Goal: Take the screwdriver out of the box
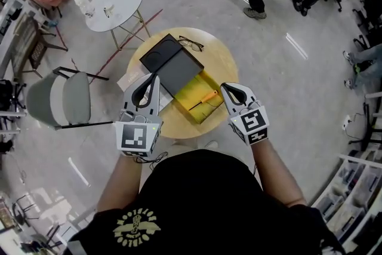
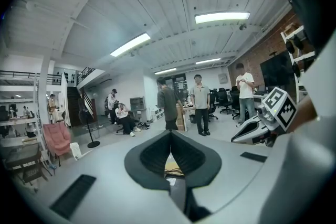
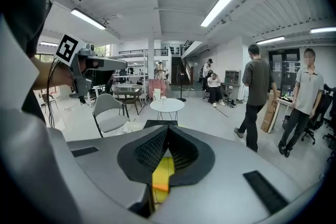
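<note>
- The left gripper (image 2: pixel 170 135) has its jaws pressed together at the tips, with nothing pinched between them.
- The right gripper (image 3: pixel 167 129) also has its jaws pressed together and holds nothing. Behind the gap lower down, its own view shows a strip of yellow and a bit of orange.
- In the head view both grippers are held over the near edge of the round wooden bench (image 1: pixel 222 60), the left one at the box's left and the right one at its right. Neither touches the box.
- The box (image 1: pixel 202 83) lies open on the bench between the two grippers, showing its yellow inside.
- The screwdriver (image 1: pixel 208 97) lies inside the box, its orange handle toward the right gripper and its thin shaft pointing toward the left one.
- A dark lid (image 1: pixel 170 65) lies flat on the bench against the far side of the box.
- A pair of glasses (image 1: pixel 191 43) rests near the bench's far edge, just beyond the lid.
- A sheet of white paper (image 1: pixel 128 80) lies at the bench's left edge, partly under the left gripper.
- A grey chair (image 1: pixel 65 98) stands on the floor to the left of the bench.
</note>
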